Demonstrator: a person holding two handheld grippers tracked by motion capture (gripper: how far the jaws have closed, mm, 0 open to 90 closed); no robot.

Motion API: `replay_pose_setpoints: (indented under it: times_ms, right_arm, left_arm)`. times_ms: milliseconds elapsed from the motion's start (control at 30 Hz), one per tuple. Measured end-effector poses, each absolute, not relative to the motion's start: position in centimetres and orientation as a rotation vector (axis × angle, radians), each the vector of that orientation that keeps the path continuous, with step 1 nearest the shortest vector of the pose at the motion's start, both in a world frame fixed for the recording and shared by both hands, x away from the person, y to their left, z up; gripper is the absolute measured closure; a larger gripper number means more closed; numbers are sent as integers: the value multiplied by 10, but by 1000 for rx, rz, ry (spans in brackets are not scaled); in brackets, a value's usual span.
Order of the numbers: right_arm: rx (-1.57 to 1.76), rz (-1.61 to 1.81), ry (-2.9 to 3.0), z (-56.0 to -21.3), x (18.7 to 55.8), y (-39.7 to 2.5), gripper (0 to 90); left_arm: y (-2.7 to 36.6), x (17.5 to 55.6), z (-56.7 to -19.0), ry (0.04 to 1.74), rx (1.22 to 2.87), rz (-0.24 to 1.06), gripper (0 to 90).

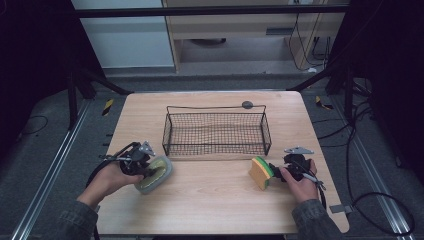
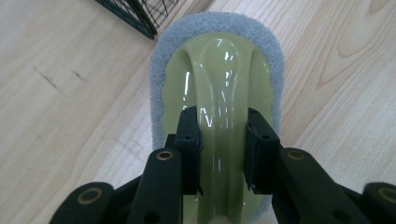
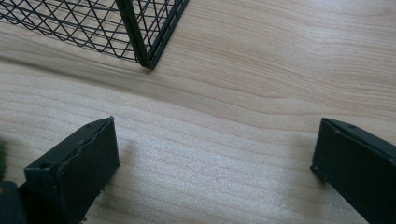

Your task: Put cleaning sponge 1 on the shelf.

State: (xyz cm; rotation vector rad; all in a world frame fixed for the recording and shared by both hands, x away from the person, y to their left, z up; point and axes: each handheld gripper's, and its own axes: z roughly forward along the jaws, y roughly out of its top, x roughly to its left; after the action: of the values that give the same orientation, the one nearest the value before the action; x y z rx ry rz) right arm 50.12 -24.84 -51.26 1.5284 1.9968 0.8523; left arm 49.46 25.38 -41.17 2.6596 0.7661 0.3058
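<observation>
Left tool (image 2: 223, 151) is clamped on the scrubber's handle (image 2: 223, 84); lift level toward the basket (image 1: 216, 131) ahead. Right tool (image 3: 215, 172) gapes, sponge (image 1: 261, 172) beside it.

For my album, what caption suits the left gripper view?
Left gripper clamps the glossy handle of a grey-padded scrubber beside the wire basket.

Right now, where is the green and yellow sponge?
In the high view, the sponge stands on edge at the table's right, by the right gripper, before the wire basket's right corner.
</observation>
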Motion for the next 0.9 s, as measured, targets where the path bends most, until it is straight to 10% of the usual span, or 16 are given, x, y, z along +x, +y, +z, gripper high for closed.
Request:
replay_pose_setpoints:
  times_ms: [900]
  right_arm:
    - [1512,860,2020,-512,507,-249,4]
  left_arm:
    - [214,515,-333,461,2635,432,704]
